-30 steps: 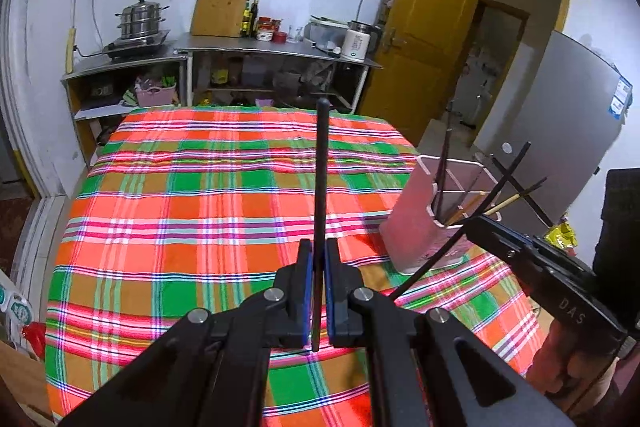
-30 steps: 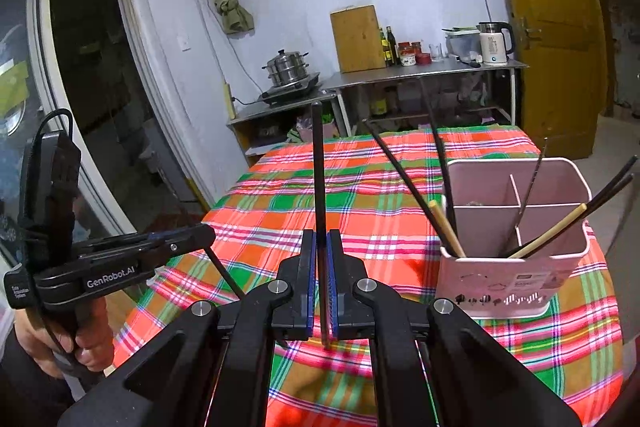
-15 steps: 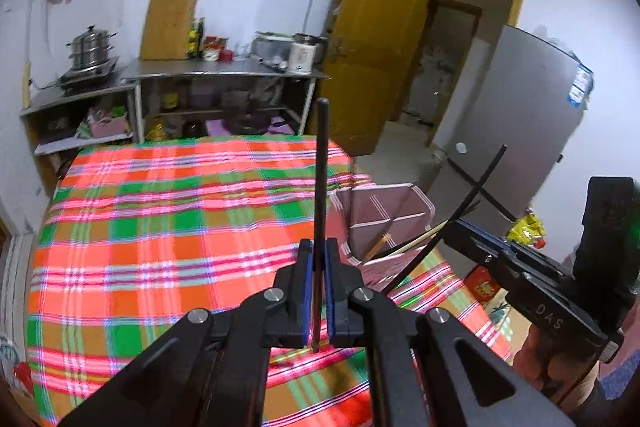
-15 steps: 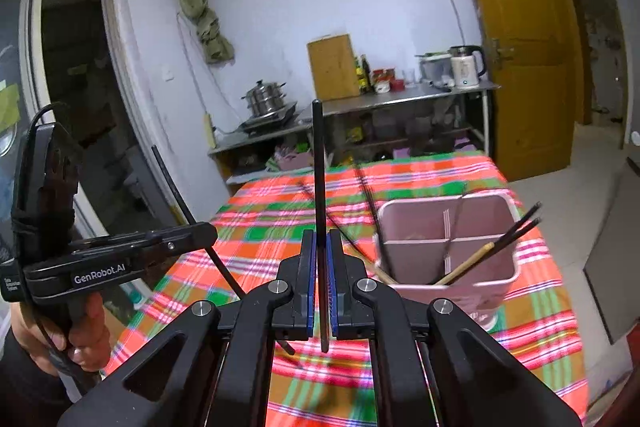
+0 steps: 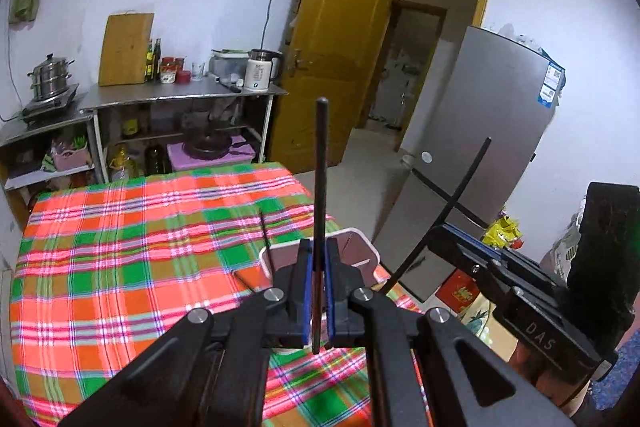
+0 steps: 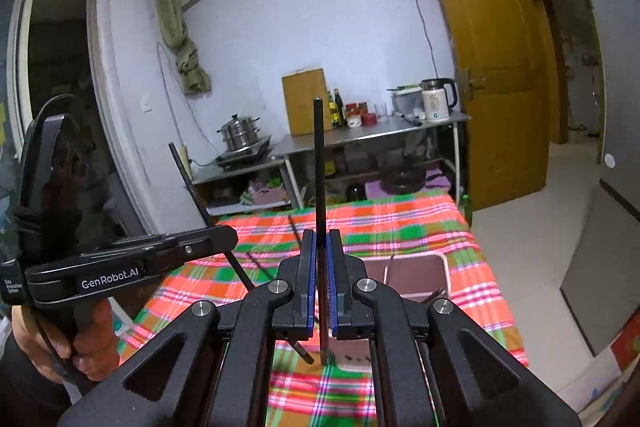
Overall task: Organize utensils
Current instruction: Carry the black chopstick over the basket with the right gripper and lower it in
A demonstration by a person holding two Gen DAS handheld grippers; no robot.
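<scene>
Your left tongs point(image 5: 316, 301) are clamping a black chopstick point(image 5: 321, 187) upright; your right tongs point(image 6: 319, 291) are clamping another point(image 6: 319, 179). The pink utensil holder point(image 6: 416, 273) is sitting on the worktop point(image 5: 120, 247) below, slightly right of both.

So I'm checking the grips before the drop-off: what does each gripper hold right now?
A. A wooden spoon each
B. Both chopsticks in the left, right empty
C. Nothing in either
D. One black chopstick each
D: the left gripper is shut on a black chopstick, and the right gripper is clamped on its own black chopstick.
</scene>
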